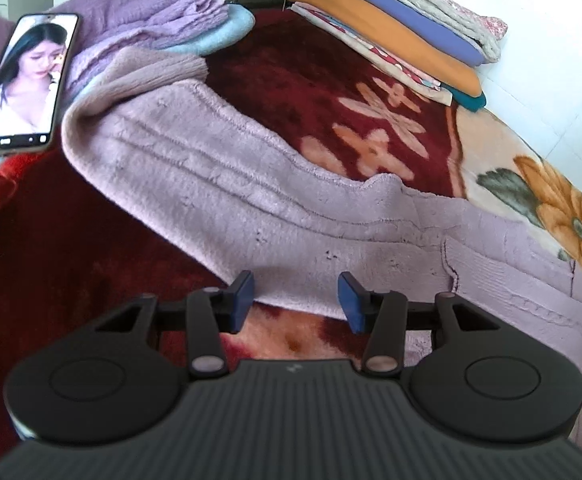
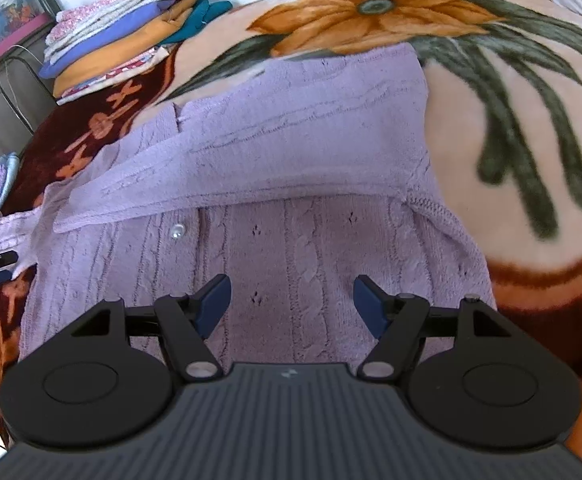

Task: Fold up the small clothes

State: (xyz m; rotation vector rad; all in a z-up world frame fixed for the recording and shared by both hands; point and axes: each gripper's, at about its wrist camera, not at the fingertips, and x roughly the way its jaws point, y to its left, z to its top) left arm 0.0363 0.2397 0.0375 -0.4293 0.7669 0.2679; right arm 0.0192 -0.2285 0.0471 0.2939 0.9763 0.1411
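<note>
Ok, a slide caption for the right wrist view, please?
Open right gripper above a lilac cable-knit cardigan, one sleeve folded across it, on a floral blanket.

Home bedroom: bed spread with floral plush blanket (image 2: 491,128); folded bedding stack (image 1: 395,28) at its far edge, beside white wall.
</note>
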